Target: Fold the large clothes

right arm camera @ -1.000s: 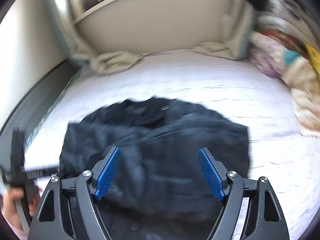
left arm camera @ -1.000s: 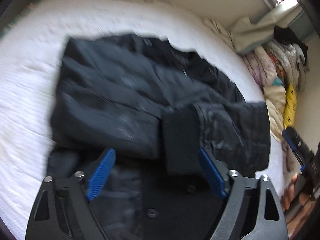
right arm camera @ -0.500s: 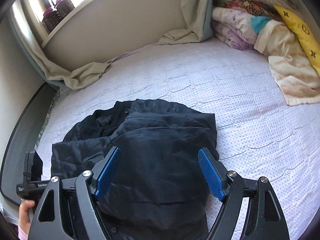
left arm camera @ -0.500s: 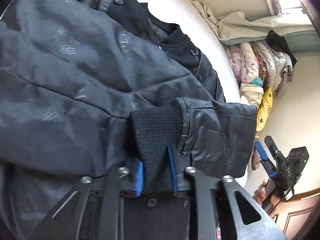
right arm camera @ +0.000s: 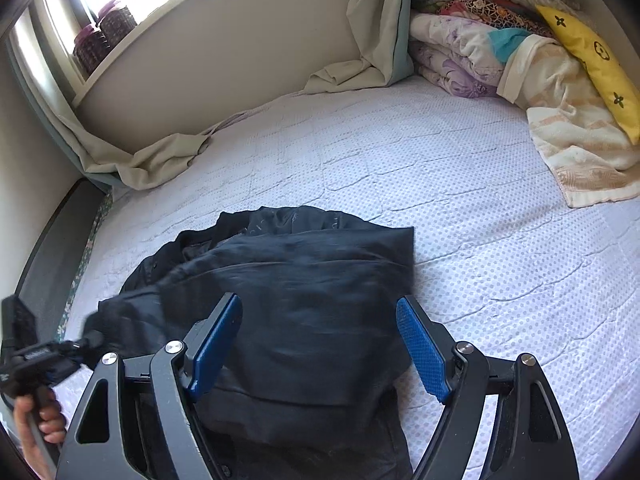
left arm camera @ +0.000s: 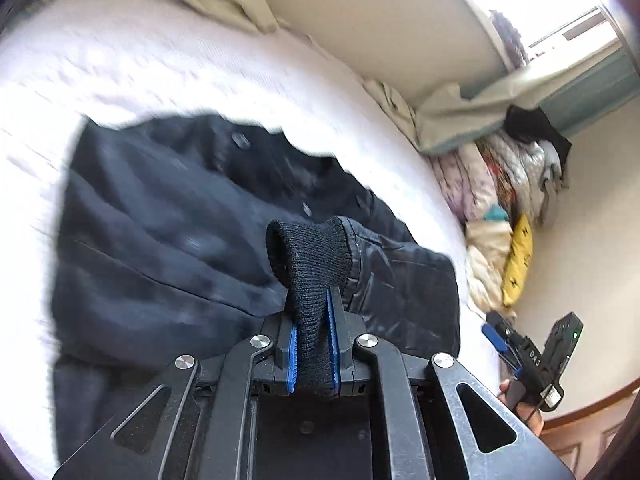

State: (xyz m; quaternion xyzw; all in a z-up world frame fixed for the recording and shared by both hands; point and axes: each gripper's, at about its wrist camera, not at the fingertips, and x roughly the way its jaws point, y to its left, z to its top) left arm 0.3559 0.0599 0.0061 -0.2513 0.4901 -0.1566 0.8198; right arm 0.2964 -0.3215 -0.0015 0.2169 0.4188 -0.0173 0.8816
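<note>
A large black jacket [left arm camera: 168,232] lies spread on the white bed, with one sleeve folded across its body. My left gripper [left arm camera: 312,344] is shut on the sleeve's black knit cuff [left arm camera: 308,256] and holds it lifted above the jacket. In the right wrist view the same jacket [right arm camera: 304,312] lies below my right gripper [right arm camera: 320,340], which is open and empty just above the fabric. The left gripper also shows at the left edge of the right wrist view [right arm camera: 36,360], held in a hand.
The white quilted bedsheet [right arm camera: 400,168] stretches behind and to the right of the jacket. A pile of folded blankets and a yellow pillow [right arm camera: 592,64] sits at the far right. Beige curtains [right arm camera: 152,160] bunch along the wall at the bed's far edge.
My left gripper closed on the knit cuff and lifted it up and back, pulling the sleeve off the jacket body. My right gripper stayed open, hovering over the jacket.
</note>
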